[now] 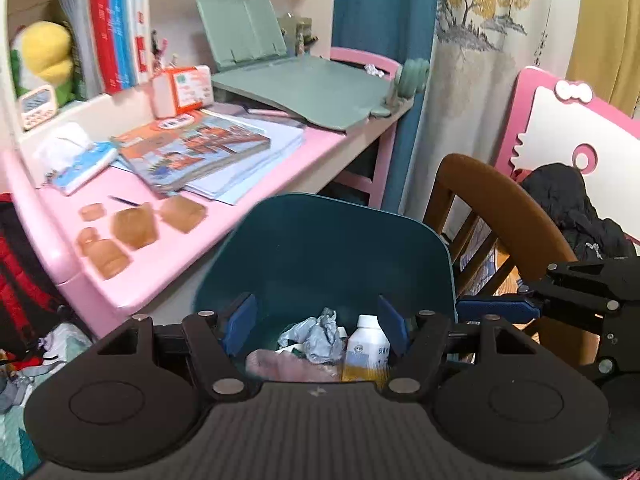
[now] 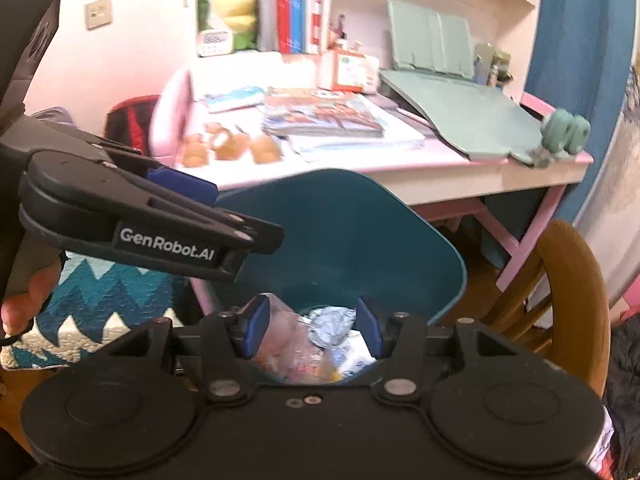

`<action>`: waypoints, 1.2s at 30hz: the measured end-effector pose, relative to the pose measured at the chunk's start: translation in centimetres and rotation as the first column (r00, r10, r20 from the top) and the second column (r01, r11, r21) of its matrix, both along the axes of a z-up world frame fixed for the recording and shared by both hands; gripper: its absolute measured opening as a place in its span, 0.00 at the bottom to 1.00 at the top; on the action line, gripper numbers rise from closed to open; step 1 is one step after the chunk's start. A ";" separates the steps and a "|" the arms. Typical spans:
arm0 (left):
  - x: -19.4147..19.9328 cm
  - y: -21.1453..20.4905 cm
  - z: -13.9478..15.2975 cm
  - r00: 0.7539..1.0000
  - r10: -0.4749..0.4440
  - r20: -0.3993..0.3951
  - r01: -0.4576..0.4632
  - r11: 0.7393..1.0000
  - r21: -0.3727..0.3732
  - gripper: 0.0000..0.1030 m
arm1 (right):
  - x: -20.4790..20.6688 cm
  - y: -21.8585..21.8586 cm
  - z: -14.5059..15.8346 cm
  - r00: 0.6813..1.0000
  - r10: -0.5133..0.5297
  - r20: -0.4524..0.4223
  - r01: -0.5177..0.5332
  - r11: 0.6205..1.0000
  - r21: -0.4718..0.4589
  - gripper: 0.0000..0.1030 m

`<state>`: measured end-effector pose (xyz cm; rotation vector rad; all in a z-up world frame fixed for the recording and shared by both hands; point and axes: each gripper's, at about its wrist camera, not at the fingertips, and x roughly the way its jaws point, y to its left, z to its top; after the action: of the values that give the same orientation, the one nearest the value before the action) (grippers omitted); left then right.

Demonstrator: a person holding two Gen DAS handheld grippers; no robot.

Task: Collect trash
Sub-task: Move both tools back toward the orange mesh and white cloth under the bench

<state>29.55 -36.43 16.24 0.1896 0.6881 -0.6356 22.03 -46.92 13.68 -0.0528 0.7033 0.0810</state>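
Note:
A teal trash bin (image 1: pixel 320 248) stands by the pink desk and also shows in the right wrist view (image 2: pixel 352 232). Inside it lie a crumpled grey paper (image 1: pixel 320 334), a white bottle (image 1: pixel 368 344) and a pink wrapper (image 1: pixel 288 366); the right wrist view shows crumpled foil (image 2: pixel 332 324) and a clear wrapper (image 2: pixel 296 348). My left gripper (image 1: pixel 318 324) is open and empty over the bin's mouth. My right gripper (image 2: pixel 312 328) is open and empty over the bin too. The right gripper shows at the right edge of the left wrist view (image 1: pixel 560 304).
The pink desk (image 1: pixel 224 216) holds several brown cookie-like pieces (image 1: pixel 136 228), books (image 1: pixel 196 152), a tissue pack (image 1: pixel 80 160) and a green book stand (image 1: pixel 304 84). A wooden chair (image 1: pixel 504 208) stands right of the bin. A quilt (image 2: pixel 100 292) lies at left.

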 end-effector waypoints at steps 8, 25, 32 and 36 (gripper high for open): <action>-4.8 6.6 1.4 0.997 0.067 0.048 -0.066 0.998 -0.021 0.64 | -3.0 4.9 2.1 0.995 0.088 0.046 -0.088 0.996 0.000 0.46; -11.2 25.3 -2.0 0.946 0.325 0.004 -0.325 0.944 -0.053 0.70 | -4.5 20.5 -0.7 0.913 0.407 0.022 -0.407 0.910 0.072 0.47; -11.8 33.3 -7.8 0.897 0.439 -0.046 -0.441 0.897 -0.040 0.77 | -3.3 27.3 -6.0 0.858 0.512 -0.030 -0.504 0.853 0.138 0.47; -11.3 38.0 -12.8 0.855 0.505 -0.119 -0.512 0.858 -0.044 0.79 | -1.6 31.0 -10.7 0.832 0.546 -0.096 -0.526 0.833 0.172 0.47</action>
<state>18.24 1.61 3.44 -0.0994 0.7755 -0.1573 20.48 -15.89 2.94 -0.1120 0.8081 0.6856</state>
